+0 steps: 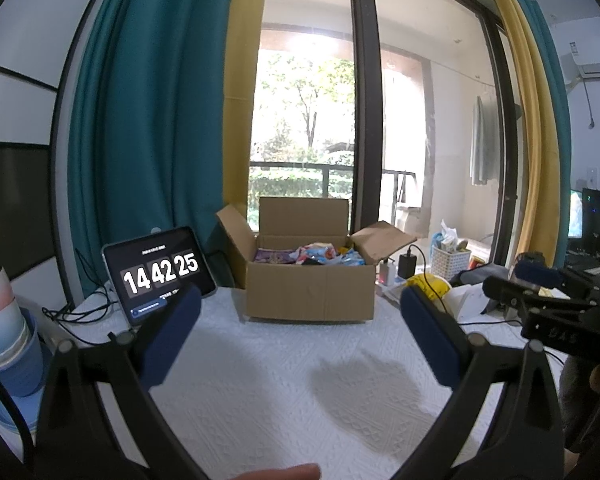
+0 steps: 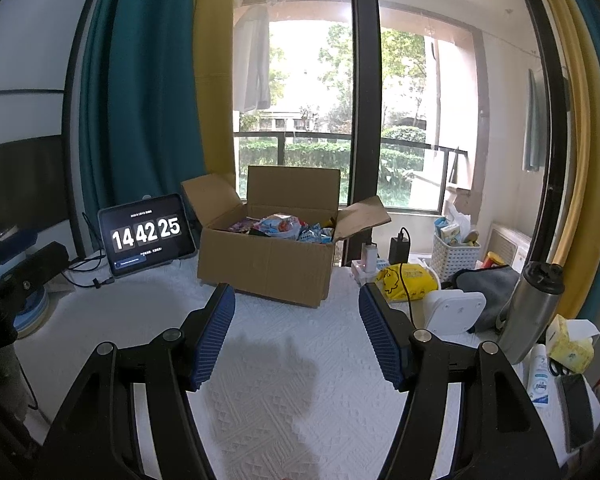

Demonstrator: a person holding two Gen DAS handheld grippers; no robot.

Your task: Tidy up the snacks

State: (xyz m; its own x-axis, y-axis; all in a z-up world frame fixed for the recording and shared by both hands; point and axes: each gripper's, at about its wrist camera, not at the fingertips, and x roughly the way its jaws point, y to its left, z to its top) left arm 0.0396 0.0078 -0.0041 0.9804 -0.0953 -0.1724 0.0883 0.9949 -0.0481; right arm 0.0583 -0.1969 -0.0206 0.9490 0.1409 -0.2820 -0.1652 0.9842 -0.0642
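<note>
I hold both tongs low over the white textured tablecloth [image 2: 300, 380], and neither has anything in it: my left gripper [image 1: 300, 320] stands with its blue pads spread wide and only bare cloth between them, and my right gripper [image 2: 296, 332] is parted the same way, empty. The snacks [image 2: 288, 226] I am meant to sort lie heaped in the open cardboard box [image 2: 268, 264], a jumble of bright wrappers, blue and white packets on the right side and a purple one toward the left, filling it up to about its rim. The box sits straight ahead of both tongs, farther across the table, its flaps folded outward and back, its long side running across my view from left to right. From the right wrist view the near corner of the box lies just beyond my fingertips and a little left of centre; from the left wrist view the cardboard box [image 1: 310, 292] is centred but looks somewhat farther off, so I judge my right hand the nearer one. The packets lie below the box's front wall, so I expect to go up and over that edge and come down into the pile instead of pushing straight in. A tablet [image 2: 146, 236] showing a clock stands left of the box, and a white slotted basket [image 2: 454, 256] and a steel bottle [image 2: 528, 312] crowd the right, well apart from my path.
</note>
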